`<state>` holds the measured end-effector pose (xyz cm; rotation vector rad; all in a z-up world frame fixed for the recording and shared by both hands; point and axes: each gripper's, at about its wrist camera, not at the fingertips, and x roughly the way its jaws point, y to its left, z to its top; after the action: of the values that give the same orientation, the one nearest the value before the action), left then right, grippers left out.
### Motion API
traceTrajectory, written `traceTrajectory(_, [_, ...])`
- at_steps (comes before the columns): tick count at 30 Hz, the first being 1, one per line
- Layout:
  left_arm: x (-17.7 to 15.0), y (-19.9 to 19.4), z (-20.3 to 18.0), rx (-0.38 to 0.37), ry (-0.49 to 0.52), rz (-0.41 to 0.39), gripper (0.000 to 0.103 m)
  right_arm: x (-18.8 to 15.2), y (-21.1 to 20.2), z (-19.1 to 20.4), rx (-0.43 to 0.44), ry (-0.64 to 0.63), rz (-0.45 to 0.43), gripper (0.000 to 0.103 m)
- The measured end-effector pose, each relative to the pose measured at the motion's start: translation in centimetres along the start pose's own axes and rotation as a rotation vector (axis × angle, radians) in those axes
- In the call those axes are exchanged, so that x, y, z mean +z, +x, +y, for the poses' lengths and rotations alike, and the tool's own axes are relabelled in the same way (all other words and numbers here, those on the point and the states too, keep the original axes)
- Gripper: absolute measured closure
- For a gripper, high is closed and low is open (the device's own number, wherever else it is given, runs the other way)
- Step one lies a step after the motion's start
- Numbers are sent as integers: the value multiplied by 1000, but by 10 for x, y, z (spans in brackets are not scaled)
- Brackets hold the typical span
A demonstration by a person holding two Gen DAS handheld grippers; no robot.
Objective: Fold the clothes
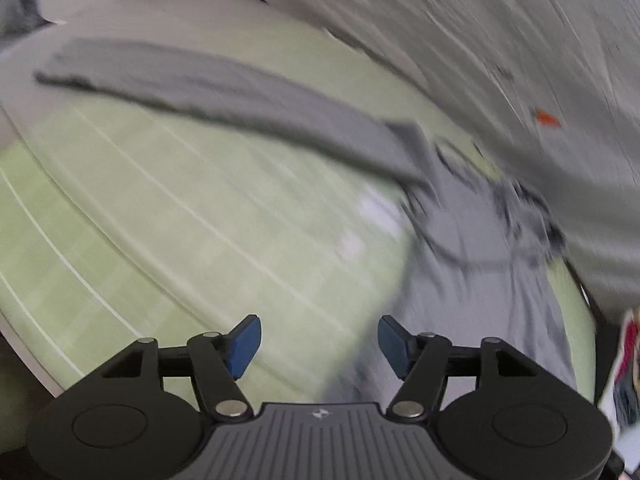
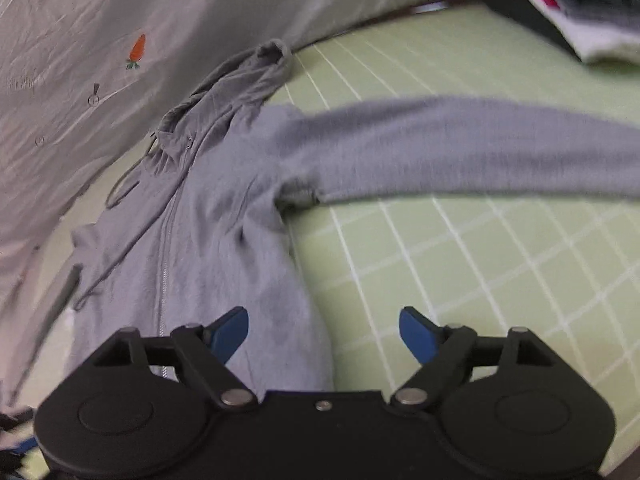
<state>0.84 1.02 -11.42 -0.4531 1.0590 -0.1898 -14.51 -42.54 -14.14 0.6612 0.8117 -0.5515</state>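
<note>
A grey zip hoodie (image 2: 224, 232) lies on a light green checked mat (image 2: 480, 264), its hood (image 2: 256, 76) toward the white cloth and one sleeve (image 2: 480, 152) stretched out to the right. My right gripper (image 2: 324, 336) is open and empty, hovering over the hoodie's lower right edge. In the blurred left wrist view the hoodie body (image 1: 472, 264) is at the right and a sleeve (image 1: 224, 92) runs to the upper left. My left gripper (image 1: 320, 344) is open and empty above the mat (image 1: 180, 216), beside the hoodie's edge.
A white cloth with a small carrot print (image 2: 137, 50) hangs behind the hoodie; it also shows in the left wrist view (image 1: 520, 40). A patterned red, white and dark item (image 2: 580, 4) lies at the mat's far right corner.
</note>
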Motion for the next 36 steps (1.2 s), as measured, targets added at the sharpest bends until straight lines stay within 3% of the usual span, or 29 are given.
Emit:
traceTrajectory(6, [56,2,68,201,-82,-113,33,4,20,26,-34,-53,14,15])
traceTrajectory(12, [118,4,131,273,-270,-224,33,3,44,55,-115,-104,23,13])
traceTrajectory(14, [137,8,149,291,-311,-254,33,2,51,63,-146,-118,23,7])
traceTrajectory(21, [188,37,173,417,-278,-277,33,0,76,90,-254,-166,23,0])
traceTrajectory(26, [199,58,168,461,-160,-272,36,-2,75,91,-273,-146,10,0])
traceTrajectory(27, [199,62,166,467,-122,-273,50,-3,75,92,-276,-141,7,0])
traceTrajectory(28, [198,64,162,475,-79,-276,72,-4,75,92,-281,-136,3,0])
traceTrajectory(30, [196,64,155,445,-29,-278,91,-5,75,94,-289,-124,-4,0])
traceTrajectory(33, [194,53,148,430,-44,-315,92,-6,76,96,-297,-116,-8,0])
traceTrajectory(36, [197,10,135,389,-93,-440,93,-5,76,96,-294,-121,-7,0])
